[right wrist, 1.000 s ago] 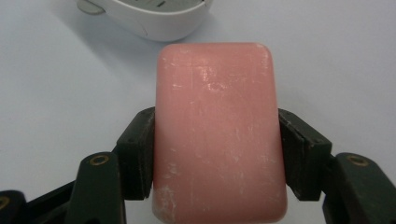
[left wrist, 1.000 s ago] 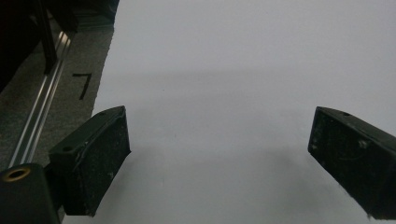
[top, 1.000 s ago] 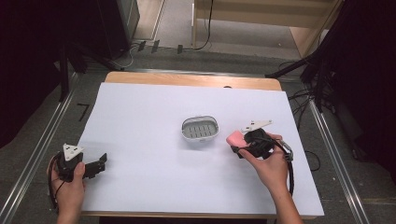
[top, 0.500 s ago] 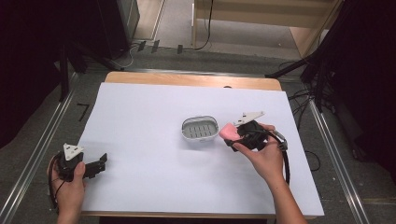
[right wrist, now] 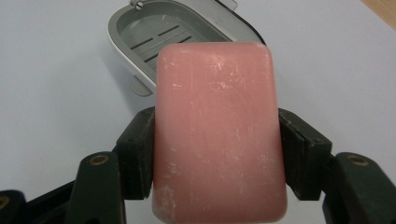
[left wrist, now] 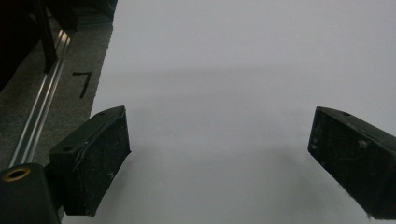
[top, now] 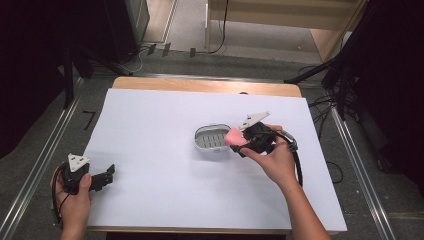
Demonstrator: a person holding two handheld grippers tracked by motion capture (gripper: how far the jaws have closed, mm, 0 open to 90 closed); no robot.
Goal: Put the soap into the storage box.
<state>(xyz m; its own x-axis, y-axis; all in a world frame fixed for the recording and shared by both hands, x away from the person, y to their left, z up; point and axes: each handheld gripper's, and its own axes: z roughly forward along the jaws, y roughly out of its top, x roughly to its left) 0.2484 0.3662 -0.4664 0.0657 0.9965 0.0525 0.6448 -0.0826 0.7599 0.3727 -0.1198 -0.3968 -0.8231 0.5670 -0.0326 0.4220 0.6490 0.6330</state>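
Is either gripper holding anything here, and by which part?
The right gripper clamps the pink soap bar across its two long sides, near the soap dish. The left gripper is open and holds nothing.

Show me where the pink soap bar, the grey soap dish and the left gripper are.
pink soap bar [right wrist: 219,130], right gripper view, middle of its top face
grey soap dish [top: 202,145], high view, left rim
left gripper [left wrist: 219,163], left gripper view, midway between its open jaws

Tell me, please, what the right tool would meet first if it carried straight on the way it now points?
Most likely the grey soap dish, which lies right ahead of the right tool and the pink soap it holds; depth is hard to judge.
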